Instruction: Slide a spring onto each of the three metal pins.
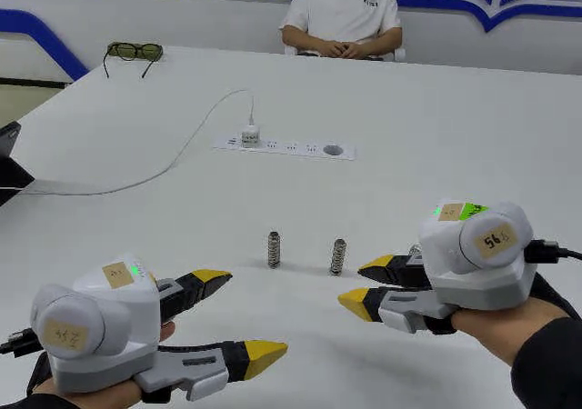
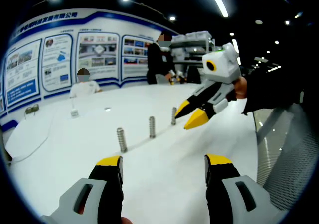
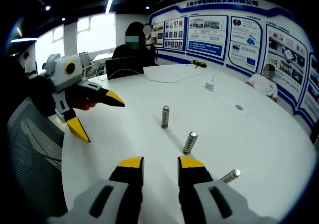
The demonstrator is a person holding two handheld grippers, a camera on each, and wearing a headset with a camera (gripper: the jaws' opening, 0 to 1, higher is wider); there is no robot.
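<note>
A broad white table (image 1: pixel 436 136) in a blue-trimmed showroom served as our bench. Nearest us, our left gripper (image 1: pixel 255 311) hovered with its jaws spread wide and nothing between them. Our right gripper (image 1: pixel 351 284) hung opposite, its jaws parted more narrowly and likewise empty. Just beyond the yellow tips stood the left pin (image 1: pixel 274 249) and the middle pin (image 1: pixel 338 256), each upright and wrapped in coils. The third pin (image 3: pixel 230 175), just beside the right gripper, also looked coiled, so we judged all three springs (image 2: pixel 152 127) already seated. We expected such springs to be light, bouncy and quick to roll or flick away. We would pinch one gently across its middle coils, leaving the open end clear for the stiff pin. Farther off lay a power strip (image 1: pixel 286 145), dark glasses (image 1: pixel 135 52) and, at the far edge, a seated person (image 1: pixel 341 14).
</note>
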